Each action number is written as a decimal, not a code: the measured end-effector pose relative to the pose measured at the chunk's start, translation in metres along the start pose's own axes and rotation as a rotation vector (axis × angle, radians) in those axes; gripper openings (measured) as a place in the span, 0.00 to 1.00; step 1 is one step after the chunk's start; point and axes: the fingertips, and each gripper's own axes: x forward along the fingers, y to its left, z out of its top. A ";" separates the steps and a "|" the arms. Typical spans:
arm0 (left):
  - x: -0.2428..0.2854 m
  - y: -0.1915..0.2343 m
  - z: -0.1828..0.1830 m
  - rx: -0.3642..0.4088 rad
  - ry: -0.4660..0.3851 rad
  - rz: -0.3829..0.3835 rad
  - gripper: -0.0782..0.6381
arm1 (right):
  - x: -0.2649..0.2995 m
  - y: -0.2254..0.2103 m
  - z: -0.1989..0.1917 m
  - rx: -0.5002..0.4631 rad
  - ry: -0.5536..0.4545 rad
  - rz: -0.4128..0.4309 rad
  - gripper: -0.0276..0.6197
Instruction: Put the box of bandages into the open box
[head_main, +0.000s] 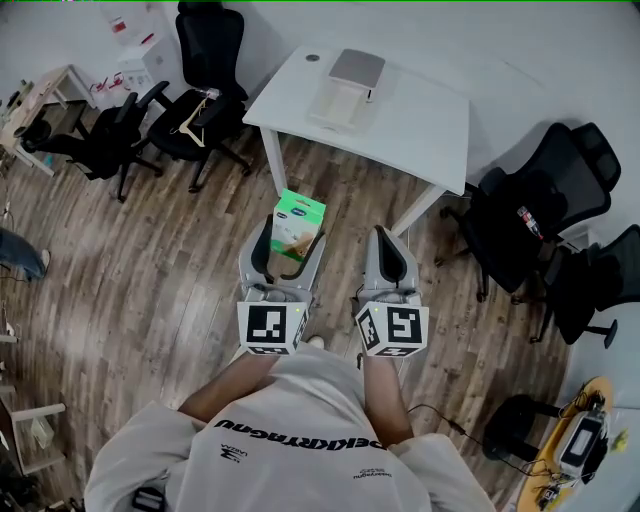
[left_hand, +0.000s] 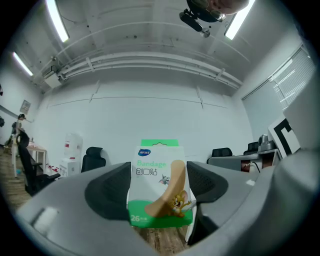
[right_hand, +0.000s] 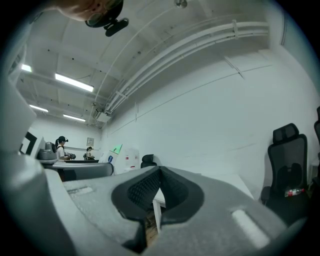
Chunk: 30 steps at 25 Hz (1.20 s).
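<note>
**A:** Head view first: which step was in hand?

**B:** The carry. The left gripper (head_main: 290, 247) had its jaws spread wide but pressed on the sides of the bandage box (head_main: 299, 224). It held the box upright over the wooden floor (head_main: 180, 270), near the person and well short of the far white table (head_main: 425, 120).

**A:** And the next move?

**B:** I judged it called for walking up to that table, lowering the bandage box into the open box (head_main: 343, 98) there, and only then letting go.

**A:** The right gripper (head_main: 392, 258)?

**B:** Jaws together, nothing between them.

**A:** Counts?

**B:** One bandage box, one open box, one table, two grippers, four black office chairs (head_main: 205, 85).
</note>
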 end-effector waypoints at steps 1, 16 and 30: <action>0.001 -0.001 -0.001 -0.001 0.000 0.003 0.62 | 0.002 -0.004 -0.001 -0.003 0.003 -0.006 0.04; 0.081 0.032 -0.020 -0.030 0.008 0.026 0.62 | 0.084 -0.033 -0.006 -0.001 -0.004 -0.009 0.04; 0.222 0.081 -0.027 -0.028 0.044 -0.040 0.62 | 0.215 -0.086 -0.015 0.016 0.040 -0.078 0.04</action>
